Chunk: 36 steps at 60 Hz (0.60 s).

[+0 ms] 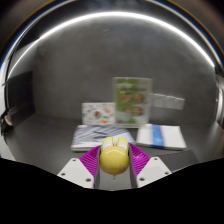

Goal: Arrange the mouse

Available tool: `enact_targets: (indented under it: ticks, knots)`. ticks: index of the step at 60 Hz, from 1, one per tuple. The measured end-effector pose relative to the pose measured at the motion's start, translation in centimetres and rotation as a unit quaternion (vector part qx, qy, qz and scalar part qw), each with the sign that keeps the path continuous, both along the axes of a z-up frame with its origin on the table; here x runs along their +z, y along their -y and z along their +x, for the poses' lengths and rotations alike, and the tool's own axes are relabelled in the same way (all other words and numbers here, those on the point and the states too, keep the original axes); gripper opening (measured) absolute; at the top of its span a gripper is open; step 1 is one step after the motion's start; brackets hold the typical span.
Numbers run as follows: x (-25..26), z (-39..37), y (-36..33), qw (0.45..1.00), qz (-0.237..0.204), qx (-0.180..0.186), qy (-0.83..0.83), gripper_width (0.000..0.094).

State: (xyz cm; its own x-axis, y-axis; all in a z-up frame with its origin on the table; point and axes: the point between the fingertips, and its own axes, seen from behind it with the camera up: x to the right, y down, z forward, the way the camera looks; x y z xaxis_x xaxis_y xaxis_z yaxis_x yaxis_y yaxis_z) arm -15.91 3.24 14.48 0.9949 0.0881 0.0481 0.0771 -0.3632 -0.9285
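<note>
I am gripping the yellow mouse (pixel 114 158) between my two fingers (pixel 91 160), both purple pads pressing on its sides. It is sitting low between them, hiding part of the striped paper (pixel 97 134) lying on the grey table (pixel 50 120) just ahead.

The yellow object (pixel 115 158) between the gripper (pixel 115 160) fingers shows only its top; its lower half is cut off. It covers the near edge of the striped booklet (pixel 100 136). Print on the box (pixel 131 100) beyond is too small to read.
</note>
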Motion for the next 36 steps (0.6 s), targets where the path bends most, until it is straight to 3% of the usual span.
enact_targets:
  ticks: [7,11,23,31,36]
  knots:
    - [-0.3,14.4,1.1,0.997,0.011,-0.069,0.026,0.0419]
    - [-2.9,21.5,1.4,0.995,-0.007,-0.096,0.030,0.0418]
    - [-12.5,29.3,0.9,0.993,-0.100,-0.053,-0.019,0.0420]
    - [-14.9,30.7,0.7,0.992,-0.123,-0.024,-0.027,0.0424]
    - [-15.2,30.5,0.9,0.991,-0.126,-0.004,-0.037,0.0496]
